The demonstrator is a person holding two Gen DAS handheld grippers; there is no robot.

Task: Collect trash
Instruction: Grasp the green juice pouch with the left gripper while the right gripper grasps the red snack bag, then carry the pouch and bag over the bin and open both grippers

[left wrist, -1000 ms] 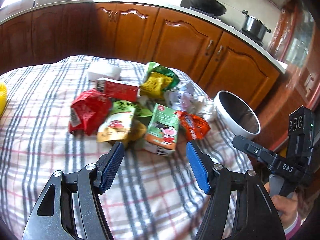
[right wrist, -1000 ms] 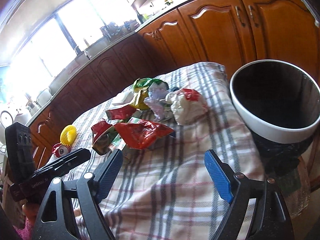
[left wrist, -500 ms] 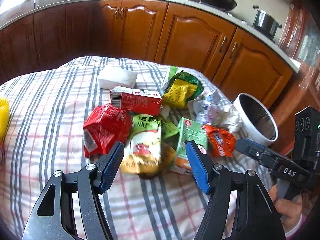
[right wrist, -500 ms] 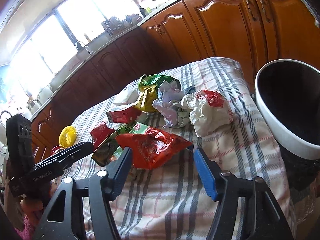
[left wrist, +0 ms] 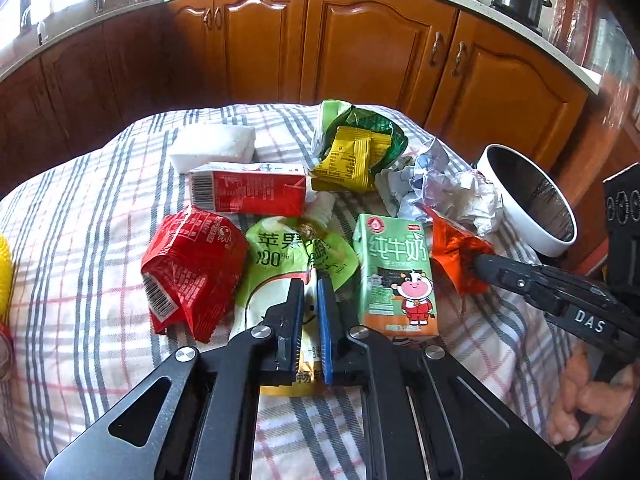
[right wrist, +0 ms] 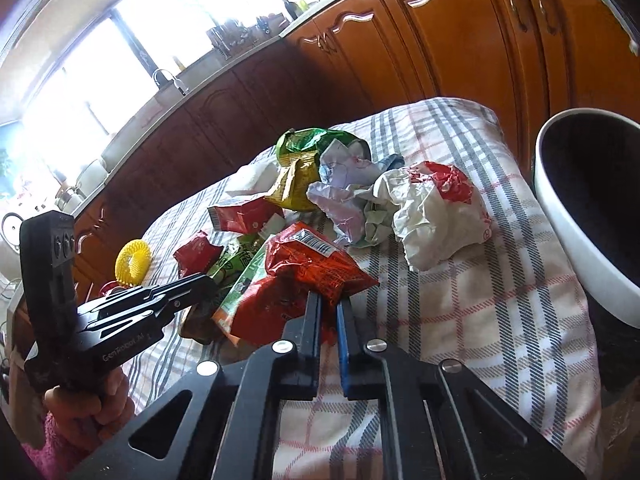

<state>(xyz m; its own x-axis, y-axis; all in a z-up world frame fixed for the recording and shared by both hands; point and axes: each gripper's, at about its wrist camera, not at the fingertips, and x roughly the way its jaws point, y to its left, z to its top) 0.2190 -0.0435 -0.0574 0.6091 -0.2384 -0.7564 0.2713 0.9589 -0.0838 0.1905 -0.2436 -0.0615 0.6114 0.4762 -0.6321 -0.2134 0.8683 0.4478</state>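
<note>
Collection only beginning, left gripper (left wrist: pixel 311 304) pinching green juice pouch (left wrist: pixel 280 264), right gripper (right wrist: pixel 329 312) pinching orange-red wrapper (right wrist: pixel 308 268), bin (right wrist: pixel 576 216) beyond table's right edge awaiting remaining litter.

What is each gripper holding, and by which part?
Left gripper: green apple pouch, near its middle. Right gripper: orange-red wrapper, by its near edge.

You can count two drink cartons, one red (left wrist: pixel 248 194) and one green (left wrist: pixel 396 276). You have one white bin (left wrist: pixel 528 200), one juice pouch (left wrist: pixel 296 264) and one yellow ring (right wrist: pixel 133 260).
</note>
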